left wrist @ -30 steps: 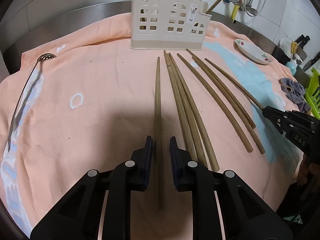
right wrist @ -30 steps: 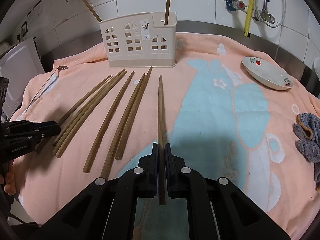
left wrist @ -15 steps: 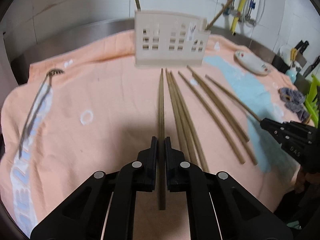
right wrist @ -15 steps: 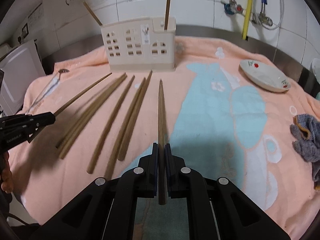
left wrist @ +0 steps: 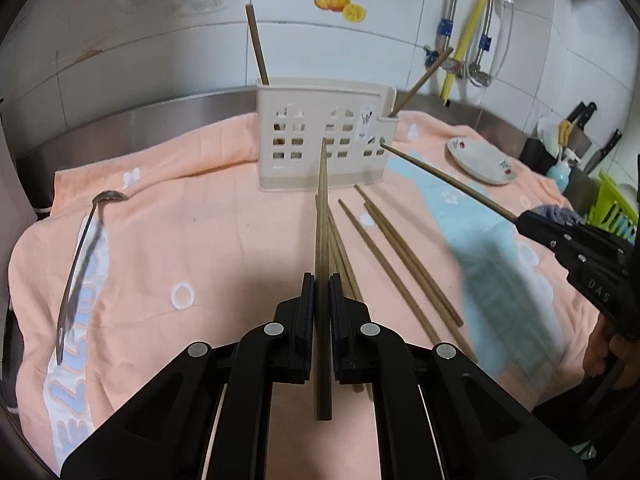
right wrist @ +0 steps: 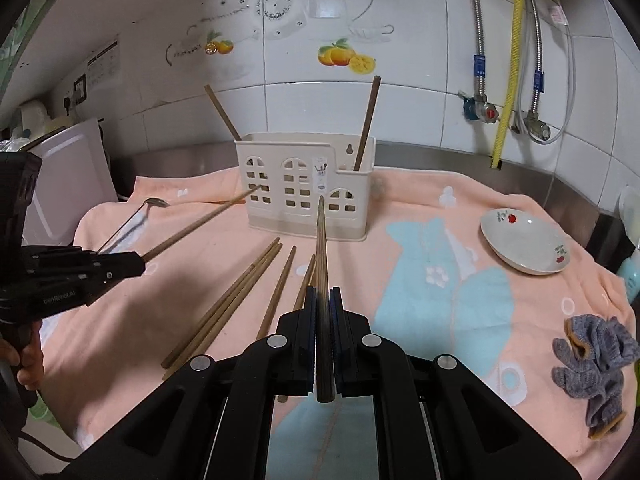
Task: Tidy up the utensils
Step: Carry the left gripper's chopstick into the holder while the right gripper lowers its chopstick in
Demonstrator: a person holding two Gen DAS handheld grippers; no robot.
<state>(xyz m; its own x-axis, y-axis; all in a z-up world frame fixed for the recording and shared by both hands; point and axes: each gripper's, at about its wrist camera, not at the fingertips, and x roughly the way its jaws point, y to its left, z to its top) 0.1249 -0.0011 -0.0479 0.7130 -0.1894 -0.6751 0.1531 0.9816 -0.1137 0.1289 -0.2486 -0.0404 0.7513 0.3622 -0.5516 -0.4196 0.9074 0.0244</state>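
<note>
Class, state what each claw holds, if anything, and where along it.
Left claw and right claw each pinch one chopstick near its thick end.

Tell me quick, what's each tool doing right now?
Left tool: shut on a chopstick.
Right tool: shut on another chopstick.

Peach-pink terry towel (right wrist: 400, 196) with pale blue shapes and white rings. Cream plastic utensil holder (right wrist: 306, 188), arched window cut-outs. Brown wooden chopsticks (left wrist: 362, 240) (all one shade). White shallow dish (right wrist: 524, 246) with red flower print. Grey knitted glove (right wrist: 596, 360), orange cuff trim. White wall tiles (right wrist: 420, 80) with orange-fruit decals. Both grippers black.
</note>
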